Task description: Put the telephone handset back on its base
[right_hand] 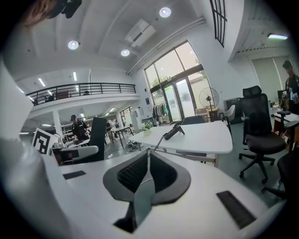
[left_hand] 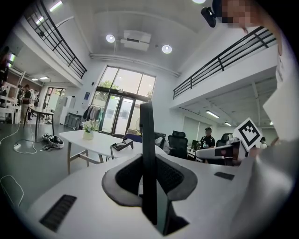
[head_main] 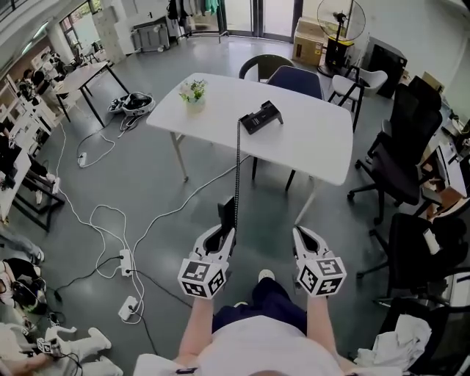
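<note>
So:
1. Left gripper (head_main: 224, 233) clamps slim black telephone handset (left_hand: 148, 154); right gripper (head_main: 305, 239) closed, empty.
2. Black telephone base (head_main: 261, 117) sits well ahead on white table (head_main: 316, 139); close in, leave coiled black cord (head_main: 239, 161) slack.
3. Align handset lengthwise over base.

Site: open-plan office, two storeys high. Evidence: large white table (head_main: 308, 147) carrying a desk telephone base (head_main: 261, 117) and a small potted plant (head_main: 194, 91); black swivel office chairs (head_main: 400, 158) ranged along the right side; more desks (head_main: 82, 77) at left. Grey floor (head_main: 169, 242) strewn with white cables (head_main: 103, 213) and power strips (head_main: 126, 261). Cardboard box (head_main: 308, 40) and standing fan (head_main: 341, 18) by the far wall. Left gripper view: tall glass entrance doors (left_hand: 119, 112), mezzanine railing (left_hand: 224, 58), ceiling-mounted air unit (left_hand: 135, 39), recessed lights, and a person (left_hand: 208, 137) seated at a workstation.
</note>
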A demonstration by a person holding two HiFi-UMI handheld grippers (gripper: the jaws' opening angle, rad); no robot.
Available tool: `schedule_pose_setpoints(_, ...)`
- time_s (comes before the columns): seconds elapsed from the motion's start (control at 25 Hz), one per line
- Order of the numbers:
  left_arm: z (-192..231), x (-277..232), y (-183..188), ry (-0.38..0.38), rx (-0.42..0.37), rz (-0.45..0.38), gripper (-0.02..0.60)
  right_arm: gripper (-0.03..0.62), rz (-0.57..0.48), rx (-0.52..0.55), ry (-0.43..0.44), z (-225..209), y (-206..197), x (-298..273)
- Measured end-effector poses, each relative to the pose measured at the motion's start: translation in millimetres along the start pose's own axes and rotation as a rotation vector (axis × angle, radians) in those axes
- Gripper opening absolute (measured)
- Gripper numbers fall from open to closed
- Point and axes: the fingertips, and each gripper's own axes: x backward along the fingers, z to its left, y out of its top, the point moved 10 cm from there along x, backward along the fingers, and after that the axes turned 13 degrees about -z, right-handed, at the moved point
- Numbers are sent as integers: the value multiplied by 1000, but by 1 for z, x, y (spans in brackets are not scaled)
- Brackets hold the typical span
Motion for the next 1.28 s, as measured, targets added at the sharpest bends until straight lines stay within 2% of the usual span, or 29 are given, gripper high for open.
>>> schedule_pose_setpoints(0.6, 19, -85, -9, 41, 6, 4, 86, 43, 29, 10, 28, -67, 18, -80)
schedule_pose_setpoints(0.92, 23, -99, -15, 78, 10, 14, 86, 43, 42, -20, 81, -78, 21, -101)
schedule_pose_setpoints(1.28, 12, -99, -30, 94, 26, 17, 86, 43, 46, -28, 90, -94, 15, -102)
